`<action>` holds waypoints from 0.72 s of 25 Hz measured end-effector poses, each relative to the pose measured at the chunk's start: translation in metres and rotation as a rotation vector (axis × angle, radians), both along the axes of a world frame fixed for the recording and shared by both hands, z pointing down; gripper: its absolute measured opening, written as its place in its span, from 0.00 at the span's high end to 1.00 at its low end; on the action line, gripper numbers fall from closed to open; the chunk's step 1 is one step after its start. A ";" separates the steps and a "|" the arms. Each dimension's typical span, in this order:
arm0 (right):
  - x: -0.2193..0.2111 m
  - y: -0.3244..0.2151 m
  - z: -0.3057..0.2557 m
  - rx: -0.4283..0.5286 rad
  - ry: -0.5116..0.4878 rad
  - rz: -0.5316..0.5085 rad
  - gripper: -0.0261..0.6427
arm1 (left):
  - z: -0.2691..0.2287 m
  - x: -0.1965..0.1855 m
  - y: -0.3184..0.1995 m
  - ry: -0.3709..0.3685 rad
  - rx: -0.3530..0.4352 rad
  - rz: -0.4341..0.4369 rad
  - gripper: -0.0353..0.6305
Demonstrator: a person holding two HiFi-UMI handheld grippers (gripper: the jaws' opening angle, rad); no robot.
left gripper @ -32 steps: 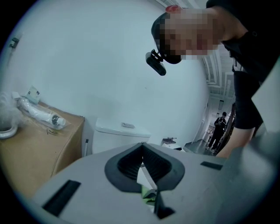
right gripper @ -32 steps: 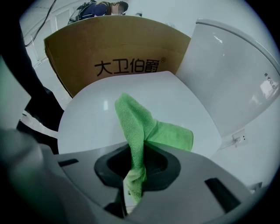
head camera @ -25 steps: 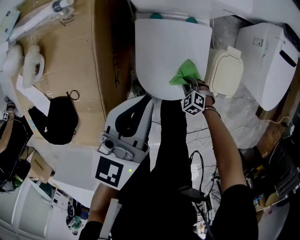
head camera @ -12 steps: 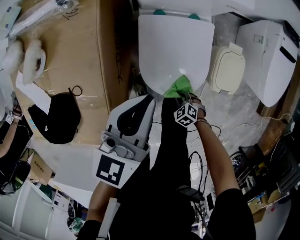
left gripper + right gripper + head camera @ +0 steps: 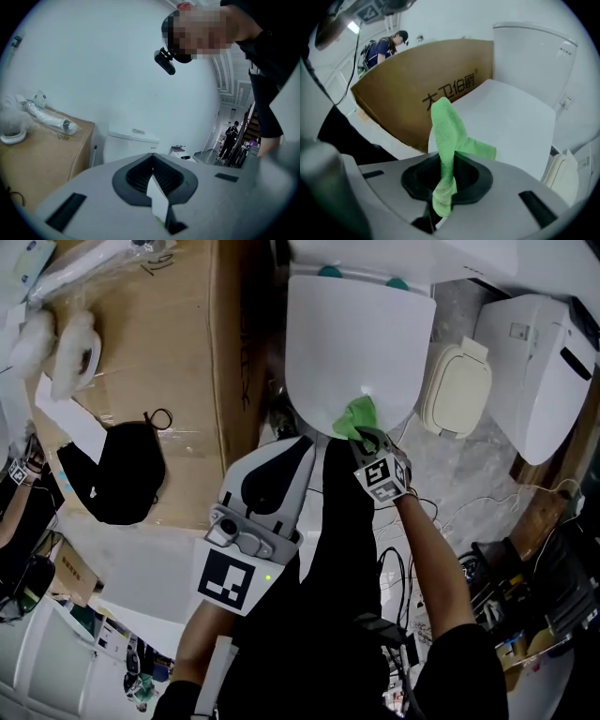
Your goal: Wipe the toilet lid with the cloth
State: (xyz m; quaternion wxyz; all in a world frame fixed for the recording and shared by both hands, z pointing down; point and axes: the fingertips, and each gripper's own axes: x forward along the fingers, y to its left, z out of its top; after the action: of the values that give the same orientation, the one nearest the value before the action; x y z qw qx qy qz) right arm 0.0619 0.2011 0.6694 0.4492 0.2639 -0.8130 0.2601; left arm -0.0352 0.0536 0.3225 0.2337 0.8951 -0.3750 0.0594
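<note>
Lid clear on top, hemmed in at the sides

The lid (image 5: 356, 334) lies bare except for the cloth (image 5: 354, 416) at its front edge, so there is free sweep across it. A box (image 5: 141, 352) stands close along its left. A beige cover (image 5: 457, 390) sits just beside its right, with a white unit (image 5: 539, 362) beyond. The tank (image 5: 375, 254) shuts off the back.

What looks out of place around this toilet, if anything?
A cream lid-shaped part sits loose on the floor right of the toilet lid, with another white unit beside it. Nothing looks spilled or broken.
</note>
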 end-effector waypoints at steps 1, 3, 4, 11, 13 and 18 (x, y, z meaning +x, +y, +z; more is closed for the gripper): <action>0.001 -0.014 -0.012 0.023 -0.026 0.051 0.88 | 0.001 0.000 -0.001 -0.001 -0.003 -0.004 0.95; 0.009 -0.047 -0.036 0.052 -0.067 0.198 0.88 | 0.003 0.001 -0.004 -0.002 -0.006 -0.015 0.95; 0.015 -0.065 -0.047 0.059 -0.095 0.288 0.88 | 0.003 0.001 -0.006 0.000 -0.007 -0.022 0.95; 0.075 -0.201 -0.107 0.275 -0.242 0.672 0.88 | 0.009 0.007 -0.020 0.002 -0.022 -0.063 0.95; 0.087 -0.237 -0.116 0.367 -0.207 0.662 0.88 | 0.010 0.009 -0.025 0.001 -0.024 -0.073 0.95; 0.105 -0.308 -0.092 0.461 -0.055 0.546 0.88 | 0.014 0.017 -0.039 -0.003 -0.034 -0.107 0.95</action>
State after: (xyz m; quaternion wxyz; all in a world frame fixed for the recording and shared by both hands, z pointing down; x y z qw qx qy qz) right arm 0.1666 -0.1071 0.5776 0.2697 0.5586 -0.7617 0.1873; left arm -0.0183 0.0148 0.3362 0.2510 0.8697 -0.4215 0.0545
